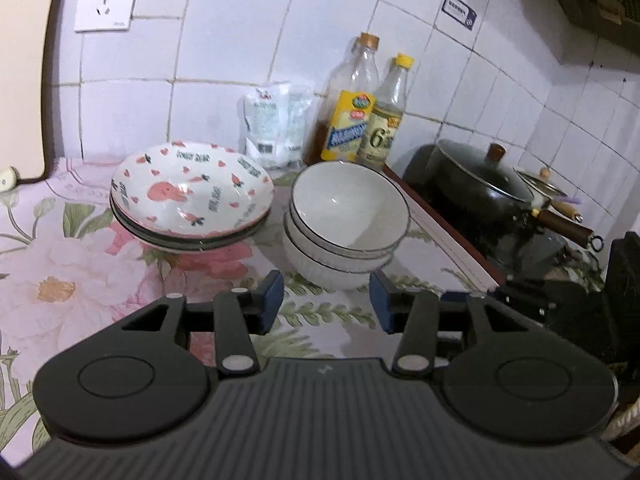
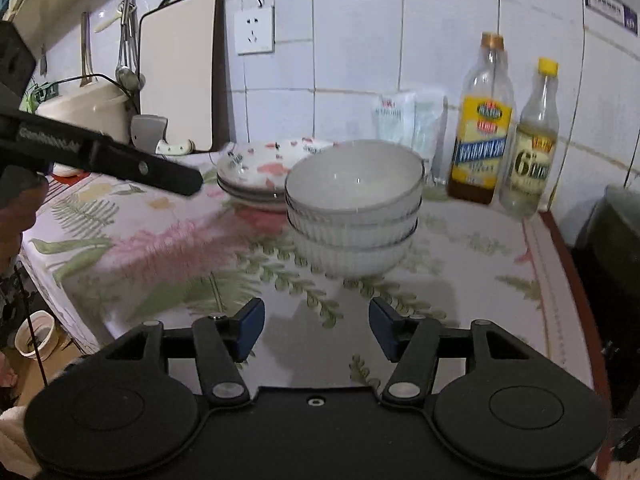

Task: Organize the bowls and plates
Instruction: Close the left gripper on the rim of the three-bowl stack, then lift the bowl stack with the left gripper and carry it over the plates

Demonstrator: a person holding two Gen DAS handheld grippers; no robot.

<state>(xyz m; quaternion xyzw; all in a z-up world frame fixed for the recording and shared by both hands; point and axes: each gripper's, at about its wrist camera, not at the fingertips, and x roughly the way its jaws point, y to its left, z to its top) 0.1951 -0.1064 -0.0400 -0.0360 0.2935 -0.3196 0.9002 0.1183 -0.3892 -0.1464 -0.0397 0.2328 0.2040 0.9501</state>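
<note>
Bowls and plates stacked, both grippers empty

Bowls (image 1: 347,220) sit in a nested stack of three on the floral-covered surface (image 1: 60,264), white with thin dark rims and ribbed sides. Just to their left, close beside them, is a stack of plates (image 1: 192,196); the top one is white with a pink animal and small red and black prints, and darker-rimmed plates show beneath it. How many plates lie under it is hard to count from either view.

Left gripper (image 1: 326,300) hovers low in front of the bowl stack, its blue-padded fingers (image 1: 273,292) standing moderately apart with nothing between them. Right gripper (image 2: 316,330) also faces the bowls from a little further back, fingers (image 2: 252,318) parted somewhat wider and likewise empty, with bare cloth showing in the gap. The black body of the left gripper crosses the left side of the right wrist view.

Behind the dishes, against the tiled wall (image 1: 240,40), stand a yellow-labelled oil bottle (image 1: 352,108), a vinegar bottle (image 1: 386,116) with a yellow cap, and a clear plastic bag (image 1: 276,124). To the right a lidded black wok (image 1: 476,176) sits on the stove. A wall socket (image 2: 255,30), a cutting board (image 2: 180,68) and a cleaver (image 2: 150,130) are off to the left.
</note>
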